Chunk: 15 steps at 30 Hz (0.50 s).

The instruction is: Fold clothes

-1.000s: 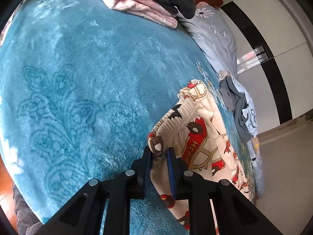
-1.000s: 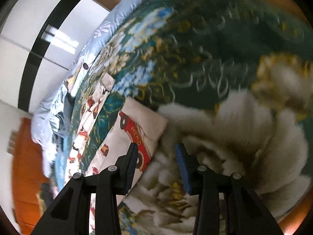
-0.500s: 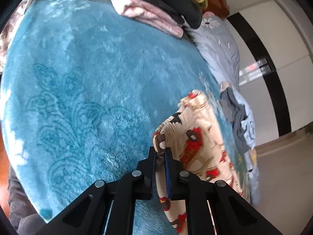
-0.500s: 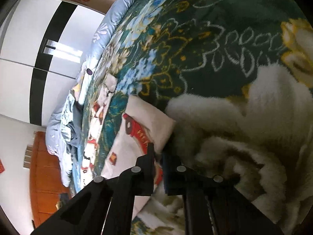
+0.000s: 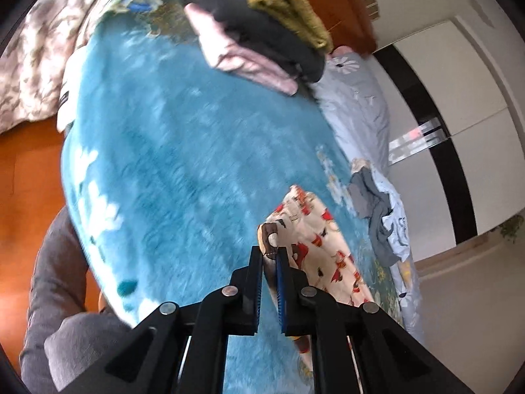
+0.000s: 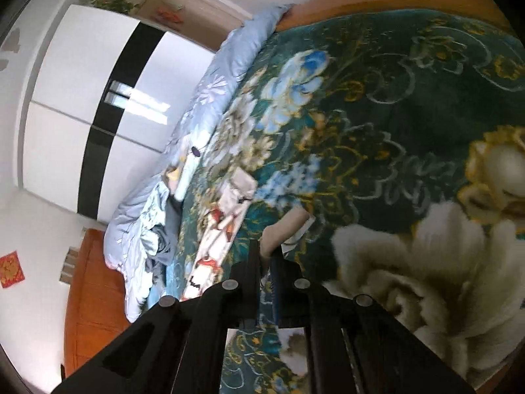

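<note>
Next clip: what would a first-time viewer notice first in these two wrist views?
The cartoon-print pants, pinched at one end in the left claw and at the other in the right claw, lifted off the bed. Then the blanket, bright blue in the left view, with a stack of folded clothes at its far end. In the right view its dark green side shows big pale flowers.

printed trousers [image 5: 315, 239] lower end behind fingers [image 5: 256, 282], blanket [image 5: 183, 151] blurred

Open blanket [image 5: 183, 170]; folded stack [image 5: 262, 39] beyond.
</note>
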Each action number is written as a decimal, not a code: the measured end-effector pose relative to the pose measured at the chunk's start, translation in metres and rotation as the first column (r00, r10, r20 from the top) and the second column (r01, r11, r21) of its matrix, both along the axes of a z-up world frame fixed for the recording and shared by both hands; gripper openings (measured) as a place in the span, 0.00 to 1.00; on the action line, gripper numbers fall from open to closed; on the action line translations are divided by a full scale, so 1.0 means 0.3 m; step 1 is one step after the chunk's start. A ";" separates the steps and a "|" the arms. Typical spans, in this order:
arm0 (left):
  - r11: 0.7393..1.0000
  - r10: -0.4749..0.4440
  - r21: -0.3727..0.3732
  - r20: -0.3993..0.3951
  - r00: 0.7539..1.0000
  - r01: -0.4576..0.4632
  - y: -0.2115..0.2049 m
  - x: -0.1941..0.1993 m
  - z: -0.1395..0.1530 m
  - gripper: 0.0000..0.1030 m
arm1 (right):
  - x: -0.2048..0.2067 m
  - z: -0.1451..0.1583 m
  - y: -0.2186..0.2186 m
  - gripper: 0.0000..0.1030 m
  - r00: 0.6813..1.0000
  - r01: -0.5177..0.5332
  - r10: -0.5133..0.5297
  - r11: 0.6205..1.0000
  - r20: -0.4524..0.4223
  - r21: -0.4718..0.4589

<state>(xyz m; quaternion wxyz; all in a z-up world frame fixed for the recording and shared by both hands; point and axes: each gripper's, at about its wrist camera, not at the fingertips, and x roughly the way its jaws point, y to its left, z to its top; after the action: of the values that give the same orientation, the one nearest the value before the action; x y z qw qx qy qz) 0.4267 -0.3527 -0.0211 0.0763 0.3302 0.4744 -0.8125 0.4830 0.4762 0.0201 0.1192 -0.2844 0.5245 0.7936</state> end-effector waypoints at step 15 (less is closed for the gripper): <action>0.998 -0.057 0.028 0.028 0.998 0.056 -0.004 -0.175 0.123 0.09 | -0.169 0.111 0.016 0.05 0.992 -0.035 0.031 0.999 -0.119 -0.028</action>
<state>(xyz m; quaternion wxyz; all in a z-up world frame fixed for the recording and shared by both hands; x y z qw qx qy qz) 0.3741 -0.3539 0.0158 0.0557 0.3563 0.4748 -0.8028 0.4322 0.4809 0.0533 0.0706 -0.2472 0.5377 0.8030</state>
